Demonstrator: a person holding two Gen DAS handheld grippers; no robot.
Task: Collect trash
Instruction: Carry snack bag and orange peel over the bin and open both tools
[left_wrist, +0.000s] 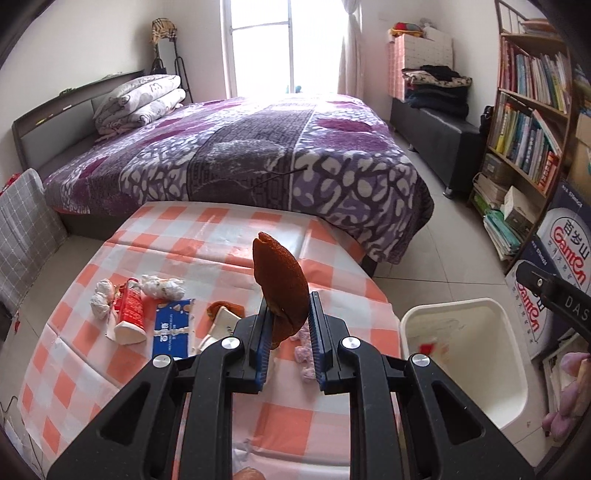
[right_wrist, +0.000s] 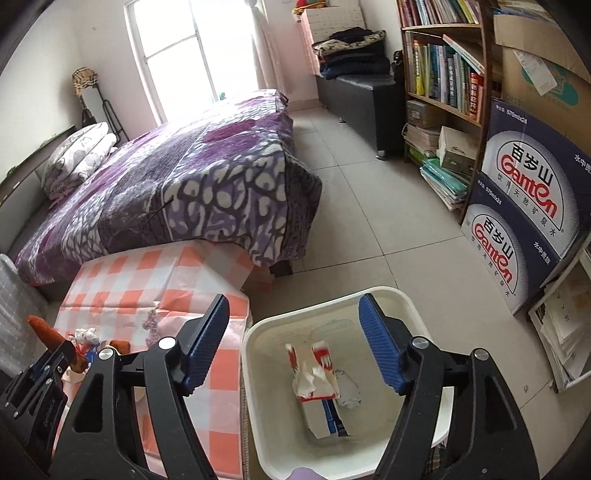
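Left gripper (left_wrist: 286, 325): clenched on a brown-orange fruit peel (left_wrist: 280, 280), which stands upright between the blue pads at frame centre, above the orange-and-white checked tablecloth (left_wrist: 207, 236).

Remaining trash on the cloth, lower left of the left wrist view: two crumpled white tissues (left_wrist: 164, 287), a red-and-white tube (left_wrist: 130, 314), a blue wrapper (left_wrist: 173, 328) and a second peel piece (left_wrist: 225, 308). Small pink scraps (left_wrist: 304, 354) lie just beside the right pad.

Right gripper (right_wrist: 293, 339): released, jaws spread wide with nothing between them, positioned over the white bin (right_wrist: 410, 306) at lower centre of the right wrist view. The bin stands on the tiled floor, just beside the table edge. Inside it lie a torn red-and-white carton (right_wrist: 317, 384) and a crumpled white paper (right_wrist: 349, 391).
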